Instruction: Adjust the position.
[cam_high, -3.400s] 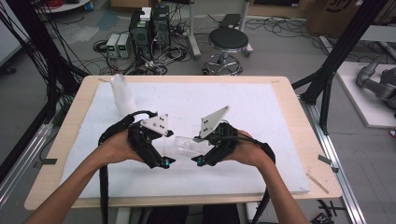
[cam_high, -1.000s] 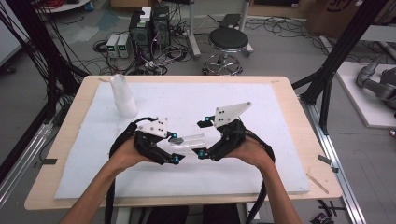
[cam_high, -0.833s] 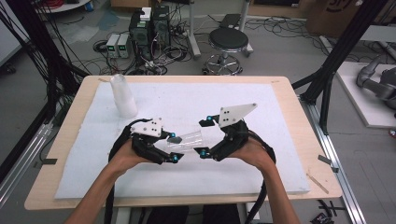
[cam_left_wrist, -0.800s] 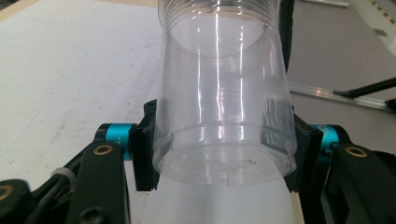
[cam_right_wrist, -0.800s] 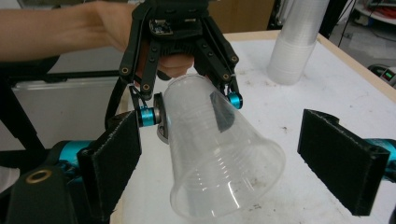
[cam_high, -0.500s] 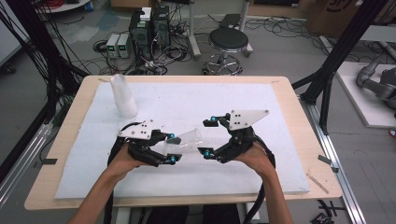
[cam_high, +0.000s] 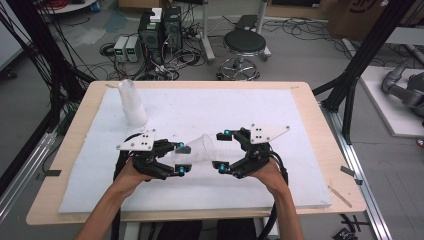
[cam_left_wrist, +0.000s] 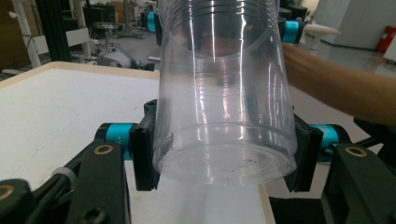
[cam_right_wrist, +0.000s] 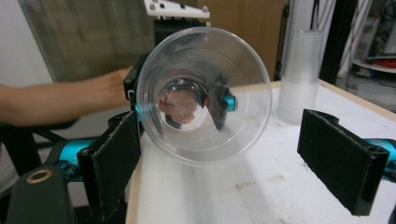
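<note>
A clear plastic cup (cam_high: 197, 150) lies on its side just above the white mat, mouth toward the right. My left gripper (cam_high: 180, 158) is shut on its base; in the left gripper view both pads press the cup (cam_left_wrist: 224, 93) near its bottom rim, with my left gripper (cam_left_wrist: 224, 158) below it. My right gripper (cam_high: 222, 151) stands open at the cup's mouth. In the right gripper view I look straight into the cup (cam_right_wrist: 203, 93), with my right gripper (cam_right_wrist: 229, 163) spread wide. Its left pad is near the rim and its right pad stands well apart.
A tall stack of clear cups (cam_high: 132, 102) stands at the mat's far left, also seen in the right gripper view as the stack (cam_right_wrist: 299, 74). The white foam mat (cam_high: 225, 105) covers most of the wooden table (cam_high: 320, 125). A stool and cables are on the floor beyond.
My right gripper has drawn back to the right off the cup, and its jaws stand wider. Both hands have sunk a little toward the mat. The left gripper keeps its hold on the cup.
</note>
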